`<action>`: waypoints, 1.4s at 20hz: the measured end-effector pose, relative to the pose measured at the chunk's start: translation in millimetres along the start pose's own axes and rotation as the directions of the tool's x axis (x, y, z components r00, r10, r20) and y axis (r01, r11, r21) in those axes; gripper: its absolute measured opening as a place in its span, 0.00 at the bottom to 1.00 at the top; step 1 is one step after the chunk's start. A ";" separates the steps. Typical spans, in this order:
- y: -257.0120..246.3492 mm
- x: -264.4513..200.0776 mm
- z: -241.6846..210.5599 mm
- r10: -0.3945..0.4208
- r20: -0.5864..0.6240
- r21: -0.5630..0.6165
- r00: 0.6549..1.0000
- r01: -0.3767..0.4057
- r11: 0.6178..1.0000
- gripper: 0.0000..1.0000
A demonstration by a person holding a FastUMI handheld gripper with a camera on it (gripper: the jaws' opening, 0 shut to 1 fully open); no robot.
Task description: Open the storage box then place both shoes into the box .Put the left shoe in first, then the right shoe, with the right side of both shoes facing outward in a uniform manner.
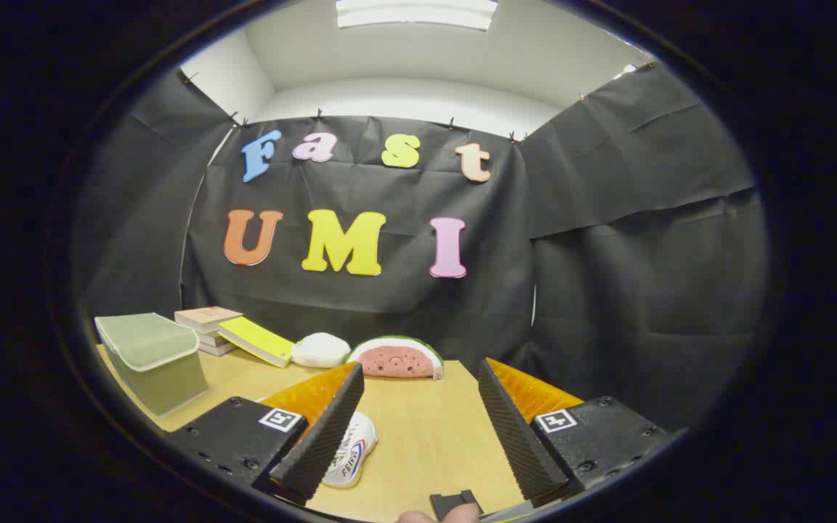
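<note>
Pale wood formed the table (426,436), and just above it the gripper (418,407) hovered with its two fingers spread wide apart, grasping nothing. A fingertip of the person's hand (439,516) peeked in at the very near edge. One white shoe (352,452) lay on the tabletop, partly hidden behind the left finger (320,436). Farther off to the left stood the storage box (153,357), a green fabric one with its lid shut. Beyond the fingers, near the table's far edge, sat a watermelon-slice plush (397,359), with a white plush (320,350) just beside it on the left. Behind the box rested a small stack of books (208,328), a yellow book (257,340) leaning against it.
</note>
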State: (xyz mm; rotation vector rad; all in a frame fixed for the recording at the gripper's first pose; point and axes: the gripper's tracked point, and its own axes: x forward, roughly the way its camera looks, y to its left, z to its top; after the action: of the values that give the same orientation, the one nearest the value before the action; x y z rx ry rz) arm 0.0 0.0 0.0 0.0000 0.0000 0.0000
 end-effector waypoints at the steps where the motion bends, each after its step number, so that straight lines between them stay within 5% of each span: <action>1: 1.5 0.3 -0.4 0.002 0.002 -0.004 1.000 -0.002 1.000 1.00; 28: 69.3 4.9 5.0 0.157 -0.027 0.017 0.987 -0.157 0.987 1.00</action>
State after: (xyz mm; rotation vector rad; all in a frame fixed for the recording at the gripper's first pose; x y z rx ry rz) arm 4.9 69.3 5.0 0.0145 0.0278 0.1578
